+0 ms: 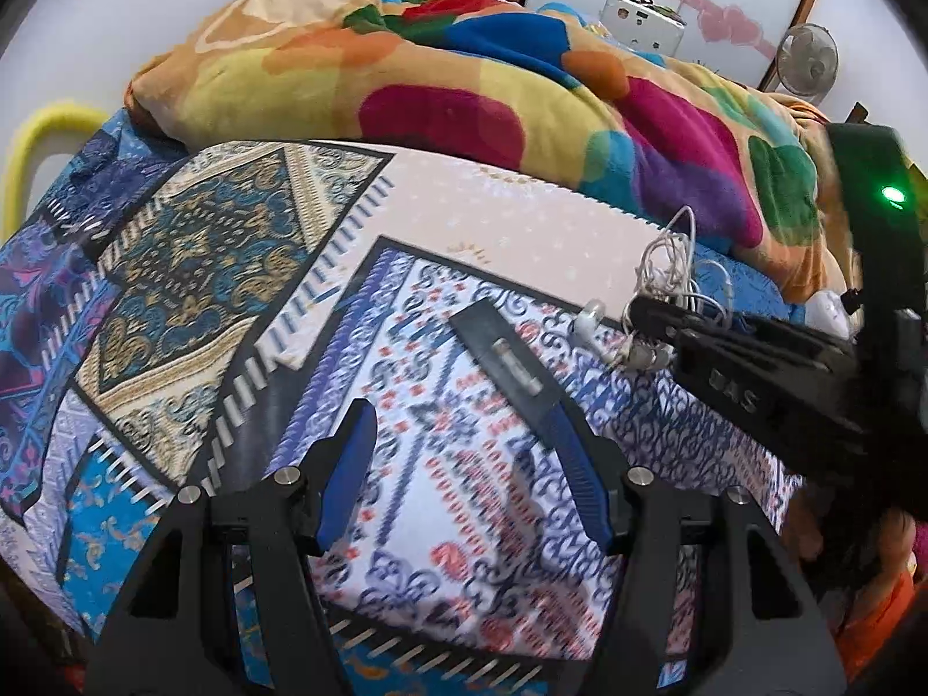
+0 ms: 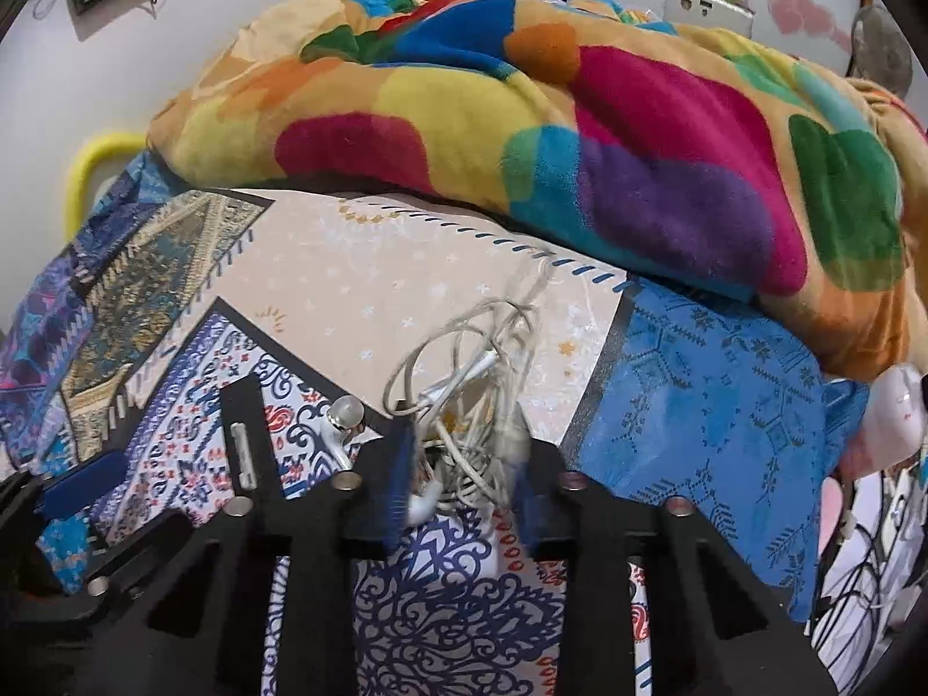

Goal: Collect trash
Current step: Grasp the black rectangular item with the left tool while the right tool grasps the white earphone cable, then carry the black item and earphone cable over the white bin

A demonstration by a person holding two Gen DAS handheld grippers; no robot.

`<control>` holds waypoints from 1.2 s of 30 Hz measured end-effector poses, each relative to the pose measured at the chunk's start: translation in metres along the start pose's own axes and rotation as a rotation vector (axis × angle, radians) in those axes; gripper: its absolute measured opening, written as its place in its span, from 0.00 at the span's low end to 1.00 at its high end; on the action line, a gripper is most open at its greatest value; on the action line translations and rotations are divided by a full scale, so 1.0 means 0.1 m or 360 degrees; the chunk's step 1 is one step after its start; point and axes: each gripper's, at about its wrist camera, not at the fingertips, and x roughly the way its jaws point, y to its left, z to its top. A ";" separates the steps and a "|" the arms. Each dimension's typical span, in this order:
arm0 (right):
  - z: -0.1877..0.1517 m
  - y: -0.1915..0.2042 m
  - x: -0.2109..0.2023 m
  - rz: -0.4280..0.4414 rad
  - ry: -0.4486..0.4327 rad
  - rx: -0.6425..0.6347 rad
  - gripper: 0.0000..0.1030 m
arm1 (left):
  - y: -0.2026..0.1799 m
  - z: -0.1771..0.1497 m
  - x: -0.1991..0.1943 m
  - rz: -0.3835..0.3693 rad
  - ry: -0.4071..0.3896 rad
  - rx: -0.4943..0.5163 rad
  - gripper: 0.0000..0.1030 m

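A tangled bundle of white earphone cables [image 2: 464,400] lies on the patterned bedsheet [image 2: 359,290]. My right gripper [image 2: 461,452] has its blue-padded fingers closed around the near part of the tangle. The tangle also shows in the left wrist view [image 1: 667,284], with the right gripper [image 1: 655,313] on it from the right. My left gripper [image 1: 464,423] is open above the sheet, left of the tangle. A dark flat strip [image 1: 504,359] lies on or near the left gripper's right finger; it also shows in the right wrist view [image 2: 246,435].
A bulky multicoloured blanket [image 2: 580,145] is piled across the far side of the bed. A yellow bed rail [image 1: 40,133] curves at the far left. A white box [image 1: 638,17] and a fan [image 1: 806,58] stand behind the blanket.
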 end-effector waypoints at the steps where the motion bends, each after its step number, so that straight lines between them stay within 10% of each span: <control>1: -0.01 -0.03 -0.03 0.0010 -0.0014 0.0007 0.11 | -0.03 0.02 0.03 0.0019 -0.0009 0.0001 0.60; 9: -0.08 -0.19 -0.33 -0.0025 -0.0126 0.0036 0.08 | -0.25 0.13 0.32 0.0060 -0.0006 -0.0032 0.59; 21: -0.07 -0.22 -0.55 -0.0023 -0.0163 0.0093 0.08 | -0.30 0.07 0.31 0.0141 -0.0057 -0.0005 0.23; 36: -0.19 0.06 -1.25 0.0024 -0.0242 0.0042 0.08 | -0.16 -0.22 -0.76 -0.0008 -0.0137 0.0043 0.23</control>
